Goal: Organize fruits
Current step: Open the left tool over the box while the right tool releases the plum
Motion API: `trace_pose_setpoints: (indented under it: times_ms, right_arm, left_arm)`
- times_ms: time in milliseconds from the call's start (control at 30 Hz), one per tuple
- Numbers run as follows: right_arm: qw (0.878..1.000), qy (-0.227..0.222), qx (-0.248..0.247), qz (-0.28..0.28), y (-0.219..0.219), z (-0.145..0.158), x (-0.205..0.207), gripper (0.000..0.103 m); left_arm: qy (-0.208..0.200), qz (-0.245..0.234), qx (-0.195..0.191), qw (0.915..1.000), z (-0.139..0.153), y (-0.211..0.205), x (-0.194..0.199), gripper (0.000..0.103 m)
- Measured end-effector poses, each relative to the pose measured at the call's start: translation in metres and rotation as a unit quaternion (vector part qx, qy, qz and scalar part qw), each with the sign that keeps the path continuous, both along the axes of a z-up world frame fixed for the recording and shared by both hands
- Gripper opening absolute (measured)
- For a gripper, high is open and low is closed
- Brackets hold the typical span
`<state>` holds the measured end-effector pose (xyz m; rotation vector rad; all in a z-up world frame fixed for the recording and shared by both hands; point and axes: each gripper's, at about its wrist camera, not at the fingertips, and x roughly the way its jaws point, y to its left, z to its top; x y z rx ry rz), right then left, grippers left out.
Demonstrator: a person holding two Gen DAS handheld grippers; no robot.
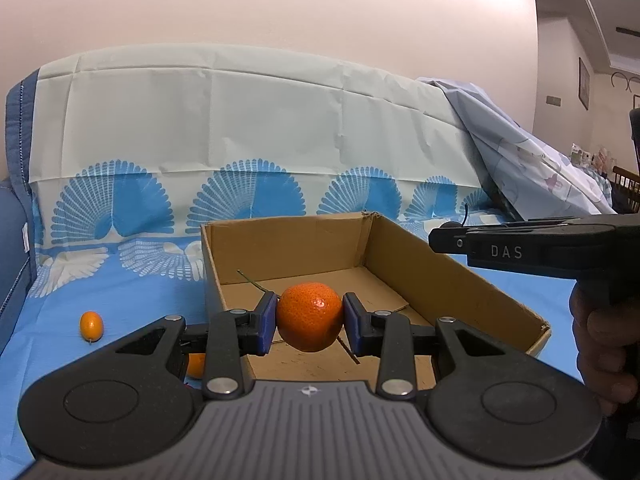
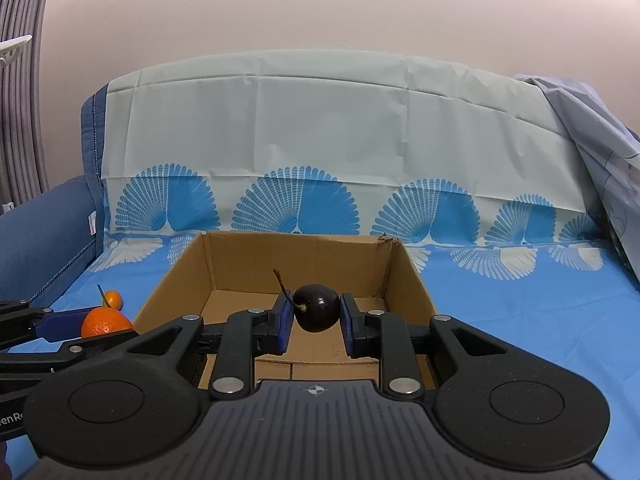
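**Both jaws clamped on fruit above the box**

The jaws of the left gripper (image 1: 310, 318) are clamped on a mandarin (image 1: 309, 316), its blue pads pressing the fruit on both sides. The fruit hangs over the near left part of an open cardboard box (image 1: 440, 280), above its bare floor. The jaws of the right gripper (image 2: 315, 312) are clamped on a dark cherry (image 2: 316, 307) with its stem pointing up and to the left; it hangs over the near part of the box. In the left wrist view the right gripper reaches in from the right edge, held by a hand (image 1: 600, 344). The box sits on a blue bedsheet (image 1: 132, 296) with a fan pattern. A kumquat (image 1: 91, 325) lies on the sheet to the left of the box, well apart from it. Another orange fruit (image 1: 196, 365) shows partly behind the left gripper.
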<state>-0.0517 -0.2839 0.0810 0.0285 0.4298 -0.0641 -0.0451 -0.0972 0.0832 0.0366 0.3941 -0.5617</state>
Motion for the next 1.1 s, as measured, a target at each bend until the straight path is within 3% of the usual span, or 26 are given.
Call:
trace_pose_setpoints:
  times_ms: [933, 1000, 1033, 1100]
  right_arm:
    - [1.000, 0.018, -0.008, 0.001, -0.0033, -0.0035, 0.0031, 0.027]
    - [0.999, 0.033, -0.007, -0.002, -0.0052, -0.0067, 0.0057, 0.043]
    - [0.999, 0.038, -0.011, -0.008, -0.0055, -0.0080, 0.0057, 0.056]
    - [0.999, 0.037, -0.017, -0.026, -0.0088, -0.0080, 0.0041, 0.059]
  left_arm:
    - [0.002, -0.013, 0.000, 0.9999, -0.0008, -0.0031, 0.0006, 0.039]
    - [0.007, -0.013, 0.001, 0.9999, -0.0014, -0.0032, 0.0012, 0.046]
    - [0.006, -0.011, -0.001, 0.9999, -0.0004, -0.0033, 0.0017, 0.051]
    - [0.000, -0.007, -0.005, 1.0000, 0.0012, -0.0018, 0.0016, 0.054]
